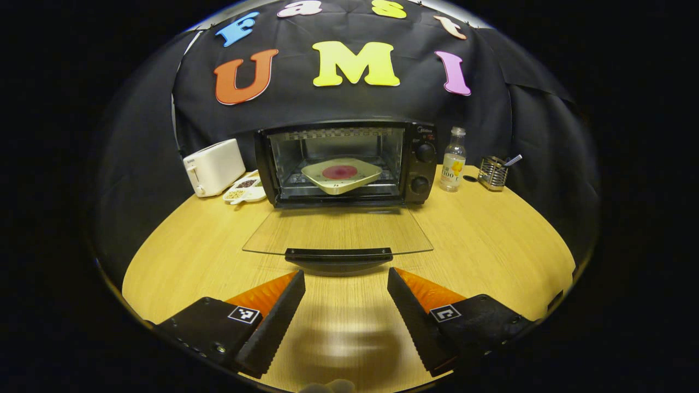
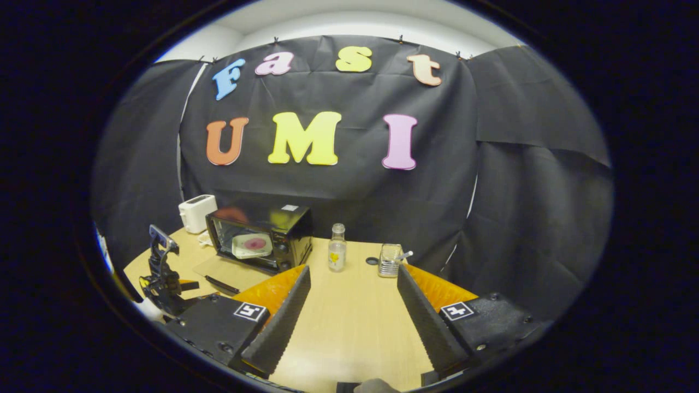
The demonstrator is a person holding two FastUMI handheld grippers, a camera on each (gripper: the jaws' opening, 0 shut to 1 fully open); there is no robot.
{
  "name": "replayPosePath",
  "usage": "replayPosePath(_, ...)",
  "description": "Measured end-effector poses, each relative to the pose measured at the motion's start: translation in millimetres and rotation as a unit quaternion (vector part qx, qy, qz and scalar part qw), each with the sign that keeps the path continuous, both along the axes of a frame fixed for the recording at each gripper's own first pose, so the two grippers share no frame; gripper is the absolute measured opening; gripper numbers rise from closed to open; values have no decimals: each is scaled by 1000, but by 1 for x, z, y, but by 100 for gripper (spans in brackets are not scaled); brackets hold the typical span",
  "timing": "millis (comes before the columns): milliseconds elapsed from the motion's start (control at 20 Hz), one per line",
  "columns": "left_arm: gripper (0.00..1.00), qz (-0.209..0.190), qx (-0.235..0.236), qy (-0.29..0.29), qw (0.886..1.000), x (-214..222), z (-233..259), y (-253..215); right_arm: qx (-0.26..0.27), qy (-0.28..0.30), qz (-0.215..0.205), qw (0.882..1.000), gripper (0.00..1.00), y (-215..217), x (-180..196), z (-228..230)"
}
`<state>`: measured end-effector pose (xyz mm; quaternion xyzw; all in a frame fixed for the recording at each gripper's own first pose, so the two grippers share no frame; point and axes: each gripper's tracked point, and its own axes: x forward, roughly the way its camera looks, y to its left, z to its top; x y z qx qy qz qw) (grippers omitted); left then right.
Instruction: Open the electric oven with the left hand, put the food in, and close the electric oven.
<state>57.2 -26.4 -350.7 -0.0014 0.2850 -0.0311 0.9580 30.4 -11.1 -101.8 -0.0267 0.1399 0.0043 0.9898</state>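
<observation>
Left gripper (image 1: 345, 284), jaws wide, hovers over the desk (image 1: 491, 240) before the open electric oven (image 1: 349, 164) at twelve o'clock, the plate of food (image 1: 341, 174) inside; right gripper (image 2: 352, 281) jaws wide too.

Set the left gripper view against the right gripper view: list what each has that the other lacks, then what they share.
Left gripper view: open left tongs facing the oven, its two knobs head-on, the wire rack.
Right gripper view: open right tongs, the left tongs from the side, the oven's top.
Shared: black electric oven, glass door down flat, pale square plate with round red food inside, white toaster, clear bottle, wooden table.
</observation>
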Motion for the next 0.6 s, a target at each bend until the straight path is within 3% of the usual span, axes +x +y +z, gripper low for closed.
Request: replayPosePath(600,97,-12,-2,34,999,31,-49,6,6,33,-60,998,100,2,-4,-11)
